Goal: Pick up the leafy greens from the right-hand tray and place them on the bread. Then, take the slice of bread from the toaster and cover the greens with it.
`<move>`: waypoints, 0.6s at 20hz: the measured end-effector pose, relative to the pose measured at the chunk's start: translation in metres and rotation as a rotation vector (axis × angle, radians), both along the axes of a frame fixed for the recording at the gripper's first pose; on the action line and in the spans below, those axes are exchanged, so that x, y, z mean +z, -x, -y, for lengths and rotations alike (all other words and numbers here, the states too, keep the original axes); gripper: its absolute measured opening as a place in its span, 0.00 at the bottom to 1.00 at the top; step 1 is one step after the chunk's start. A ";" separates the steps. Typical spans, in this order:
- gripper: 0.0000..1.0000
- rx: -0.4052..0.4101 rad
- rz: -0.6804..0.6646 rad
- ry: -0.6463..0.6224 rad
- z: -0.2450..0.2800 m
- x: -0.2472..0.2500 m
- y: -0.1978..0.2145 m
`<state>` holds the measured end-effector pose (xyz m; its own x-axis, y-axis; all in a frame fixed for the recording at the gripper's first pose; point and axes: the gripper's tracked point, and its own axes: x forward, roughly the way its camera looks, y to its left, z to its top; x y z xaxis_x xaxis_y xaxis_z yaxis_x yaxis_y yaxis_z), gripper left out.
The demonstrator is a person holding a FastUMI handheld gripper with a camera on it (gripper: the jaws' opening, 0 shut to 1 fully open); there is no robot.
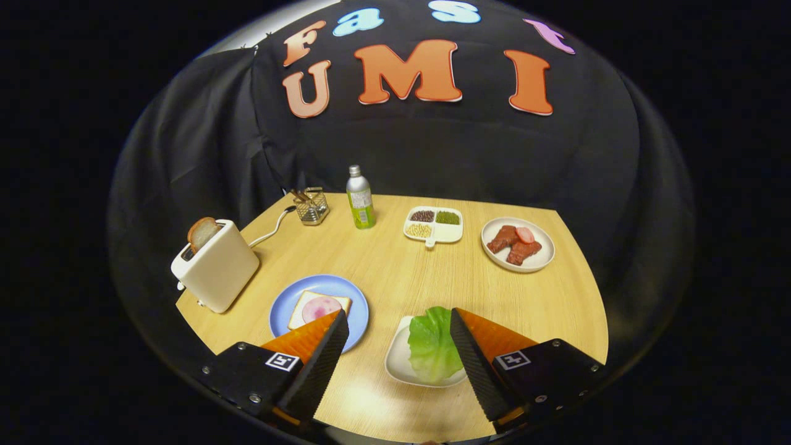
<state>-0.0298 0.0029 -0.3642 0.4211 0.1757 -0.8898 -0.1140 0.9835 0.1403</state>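
The leafy greens (432, 343) lie on a white tray (395, 361), close beside my right finger and partly hidden by it. A slice of bread topped with a pink round of ham (319, 308) rests on a blue plate (355, 296), just beyond my left finger. A white toaster (216, 264) stands at the table's left edge with a browned slice of bread (201, 232) sticking up from its slot. My gripper (398, 324) is open above the table, nothing between its fingers.
At the back stand a green-labelled bottle (360, 199), a small wire basket (311, 206), a divided white dish of beans (434, 224) and a white plate of red meat (518, 244). The toaster's cord (270, 230) trails toward the basket.
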 end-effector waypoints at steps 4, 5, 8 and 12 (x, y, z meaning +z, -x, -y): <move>0.99 -0.018 -0.116 0.022 0.012 -0.034 0.010; 0.99 -0.021 -0.141 0.022 0.014 -0.041 0.012; 0.98 -0.031 -0.211 0.037 0.021 -0.062 0.020; 0.97 -0.025 -0.265 0.055 0.022 -0.083 0.023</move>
<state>-0.0528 -0.0188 -0.4472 0.1755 0.1168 -0.9775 -0.0555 0.9925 0.1086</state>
